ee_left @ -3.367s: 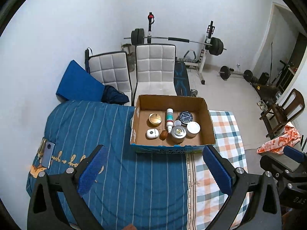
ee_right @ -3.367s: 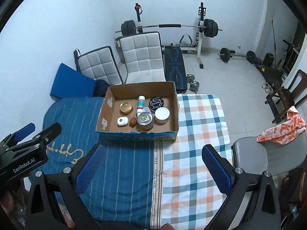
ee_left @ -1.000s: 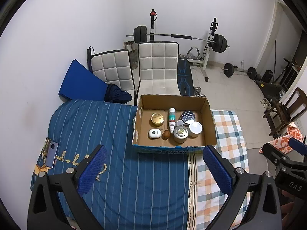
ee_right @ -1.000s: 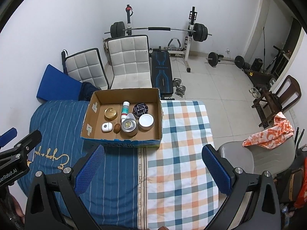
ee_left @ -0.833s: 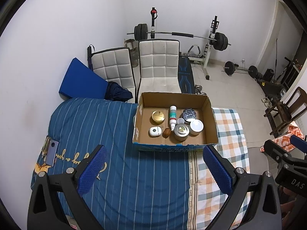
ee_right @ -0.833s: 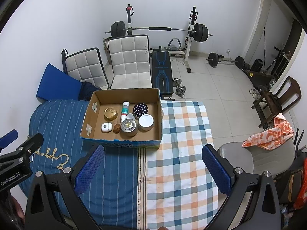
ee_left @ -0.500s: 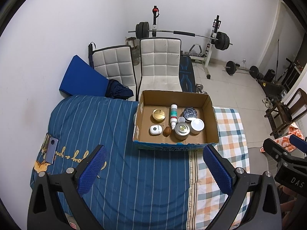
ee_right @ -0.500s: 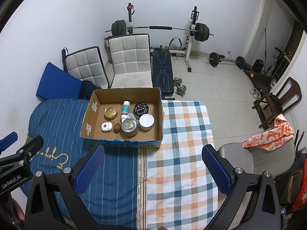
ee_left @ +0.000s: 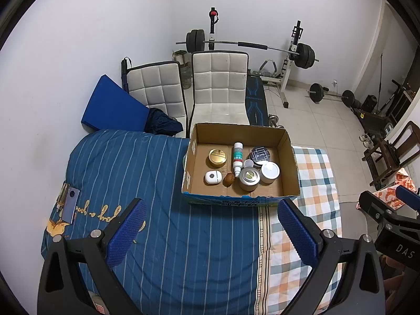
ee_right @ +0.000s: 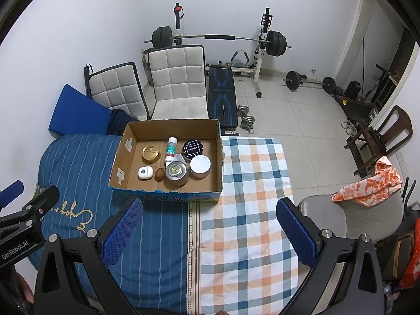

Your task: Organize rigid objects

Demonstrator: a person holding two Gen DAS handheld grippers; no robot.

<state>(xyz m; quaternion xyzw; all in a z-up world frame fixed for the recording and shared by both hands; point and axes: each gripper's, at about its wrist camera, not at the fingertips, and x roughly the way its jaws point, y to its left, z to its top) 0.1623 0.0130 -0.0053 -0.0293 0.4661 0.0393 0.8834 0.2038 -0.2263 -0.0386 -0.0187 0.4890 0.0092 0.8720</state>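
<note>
An open cardboard box [ee_left: 288, 141] [ee_right: 126, 134] sits on the bed. Inside lie a gold round tin [ee_left: 217, 156] [ee_right: 151, 153], a white bottle with a teal label [ee_left: 237, 158] [ee_right: 171, 150], a black round tin [ee_left: 260, 155] [ee_right: 193, 148], a white-lidded jar [ee_left: 269, 172] [ee_right: 200, 166], a silver tin [ee_left: 249, 178] [ee_right: 176, 173], a small white case [ee_left: 213, 177] [ee_right: 145, 173] and a brown nut-like object [ee_left: 229, 179] [ee_right: 159, 174]. My left gripper [ee_left: 210, 232] and right gripper [ee_right: 208, 232] are both open and empty, held high above the bed, well short of the box.
The bed has a blue striped cover [ee_left: 131, 173] and a checked cover [ee_right: 252, 183]. A phone [ee_left: 69, 204] lies at the bed's left edge. Two white chairs [ee_left: 220, 89], a weight bench [ee_right: 221, 97], a barbell rack [ee_right: 218, 38] and a grey chair [ee_right: 367, 218] stand around.
Both grippers have drawn slightly back and up from the box over the last seconds; the box looks smaller. The box's contents have not moved.
</note>
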